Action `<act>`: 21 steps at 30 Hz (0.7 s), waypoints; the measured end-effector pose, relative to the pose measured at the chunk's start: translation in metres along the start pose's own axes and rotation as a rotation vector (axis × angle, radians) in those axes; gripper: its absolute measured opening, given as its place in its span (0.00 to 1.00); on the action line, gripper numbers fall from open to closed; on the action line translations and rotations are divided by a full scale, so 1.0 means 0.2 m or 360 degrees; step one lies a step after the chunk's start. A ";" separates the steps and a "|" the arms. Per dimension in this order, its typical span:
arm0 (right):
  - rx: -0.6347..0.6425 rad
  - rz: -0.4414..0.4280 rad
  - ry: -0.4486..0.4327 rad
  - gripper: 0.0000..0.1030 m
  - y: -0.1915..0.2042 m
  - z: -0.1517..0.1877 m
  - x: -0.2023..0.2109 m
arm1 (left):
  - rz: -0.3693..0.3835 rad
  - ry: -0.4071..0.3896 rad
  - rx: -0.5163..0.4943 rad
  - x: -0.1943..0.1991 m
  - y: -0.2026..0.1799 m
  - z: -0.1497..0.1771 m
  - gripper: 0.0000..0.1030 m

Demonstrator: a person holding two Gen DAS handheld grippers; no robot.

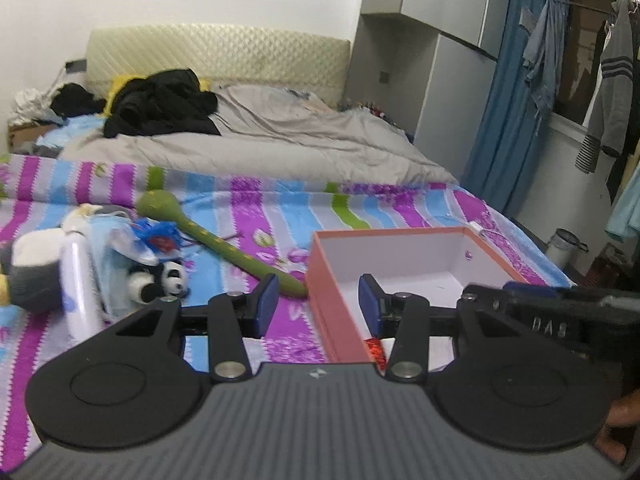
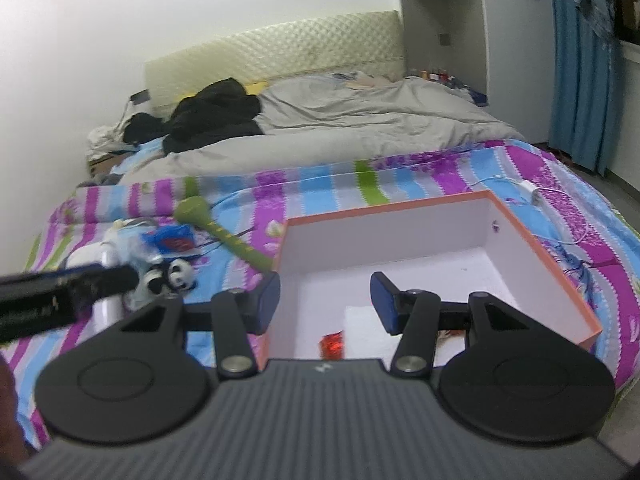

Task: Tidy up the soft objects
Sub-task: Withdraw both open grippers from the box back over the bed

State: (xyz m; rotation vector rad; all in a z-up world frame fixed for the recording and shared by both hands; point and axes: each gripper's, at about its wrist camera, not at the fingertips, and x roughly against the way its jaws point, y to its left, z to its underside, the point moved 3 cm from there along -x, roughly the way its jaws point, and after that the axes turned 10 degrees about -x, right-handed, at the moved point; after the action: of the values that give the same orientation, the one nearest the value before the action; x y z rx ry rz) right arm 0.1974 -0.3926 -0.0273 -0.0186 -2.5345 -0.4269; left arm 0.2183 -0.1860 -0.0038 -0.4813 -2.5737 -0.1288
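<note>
An orange box [image 1: 332, 280] [image 2: 552, 256] with a white inside lies open on the striped bedspread; a small red item [image 2: 333, 345] [image 1: 376, 350] lies on its floor. Left of it lie soft toys: a long green plush [image 1: 208, 236] [image 2: 228, 236], a small panda [image 1: 170, 278] [image 2: 180, 274], a blue-and-red piece [image 1: 160, 238] [image 2: 176, 240], a white-and-grey plush [image 1: 34, 268] and a white bottle-like object [image 1: 78, 280] [image 2: 106, 280]. My left gripper [image 1: 319, 306] stands open over the box's left wall, holding nothing. My right gripper [image 2: 325, 306] stands open above the box, also holding nothing.
A grey duvet [image 1: 280, 132] and black clothes [image 1: 160, 104] cover the far half of the bed. A white charger and cable [image 2: 530, 192] lie right of the box. A blue curtain [image 1: 508, 120] and hanging clothes [image 1: 612, 80] stand at the right.
</note>
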 end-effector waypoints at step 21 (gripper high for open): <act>0.0170 -0.0192 0.0048 0.51 0.53 0.47 0.05 | -0.0166 -0.0056 0.0083 0.35 0.49 0.45 0.49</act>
State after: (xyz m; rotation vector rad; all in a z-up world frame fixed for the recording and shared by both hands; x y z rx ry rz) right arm 0.1497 -0.2637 -0.0649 0.1801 -2.5336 -0.3356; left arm 0.1543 -0.0569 -0.0453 -0.3331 -2.6298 -0.0901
